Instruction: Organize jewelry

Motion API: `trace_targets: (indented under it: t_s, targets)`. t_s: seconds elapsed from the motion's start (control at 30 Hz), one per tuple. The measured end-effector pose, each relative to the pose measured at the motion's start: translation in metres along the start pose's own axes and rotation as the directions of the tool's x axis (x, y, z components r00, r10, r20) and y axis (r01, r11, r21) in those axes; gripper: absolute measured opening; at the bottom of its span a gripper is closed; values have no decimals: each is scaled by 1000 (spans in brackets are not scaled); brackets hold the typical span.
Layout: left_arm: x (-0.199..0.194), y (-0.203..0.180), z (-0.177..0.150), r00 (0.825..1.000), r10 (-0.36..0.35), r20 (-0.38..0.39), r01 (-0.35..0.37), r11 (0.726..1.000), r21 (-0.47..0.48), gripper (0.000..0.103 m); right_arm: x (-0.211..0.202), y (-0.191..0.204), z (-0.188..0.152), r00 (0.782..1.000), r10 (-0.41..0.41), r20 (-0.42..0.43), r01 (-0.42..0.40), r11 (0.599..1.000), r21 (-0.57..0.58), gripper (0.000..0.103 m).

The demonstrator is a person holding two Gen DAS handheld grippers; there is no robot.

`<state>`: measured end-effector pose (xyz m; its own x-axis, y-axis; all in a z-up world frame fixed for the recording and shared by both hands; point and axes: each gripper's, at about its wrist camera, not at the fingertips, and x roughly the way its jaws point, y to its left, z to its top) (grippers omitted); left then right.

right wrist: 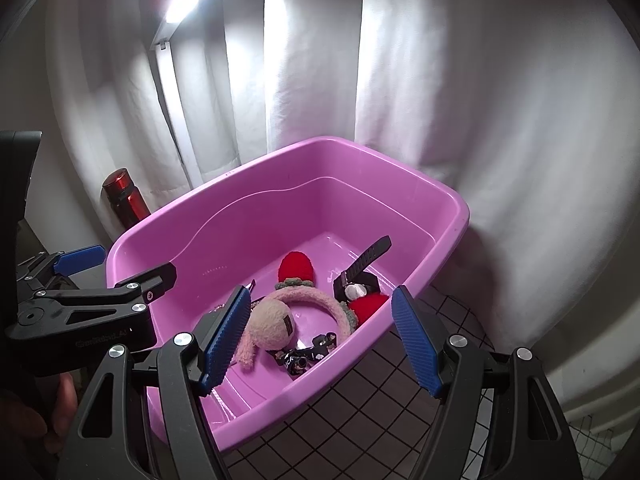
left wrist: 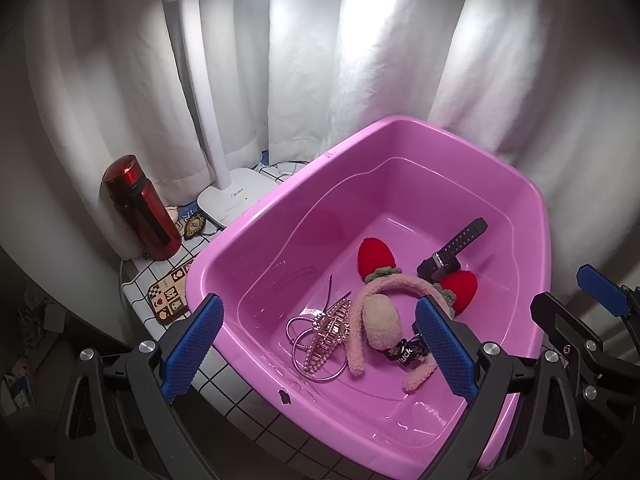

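Both the left gripper (left wrist: 320, 344) and right gripper (right wrist: 320, 340) hang spread and empty over the pink basin's (left wrist: 400, 128) near rim. Its far half lies bare beyond the headband (left wrist: 384, 300).

Basin (left wrist: 532, 216) on table: headband (left wrist: 384, 300) centre, watch (left wrist: 452, 252) behind it, hair claw (left wrist: 328, 332) on hoops (left wrist: 308, 344) left.
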<state>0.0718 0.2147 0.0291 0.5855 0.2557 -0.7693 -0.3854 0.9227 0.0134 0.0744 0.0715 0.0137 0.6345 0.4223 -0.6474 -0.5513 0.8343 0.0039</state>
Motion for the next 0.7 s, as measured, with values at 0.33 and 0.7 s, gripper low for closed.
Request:
trace_targets:
  t_s: [0.33, 0.7]
  targets:
    - [0, -1, 0, 1000, 3, 0, -3, 1000, -4, 95, -1, 0, 0, 1000, -1, -4, 1, 1000, -4, 70]
    - [-1, 0, -2, 1000, -1, 1, 1, 1000, 9, 95, -2, 0, -1, 1000, -2, -5, 2, 1000, -7, 70]
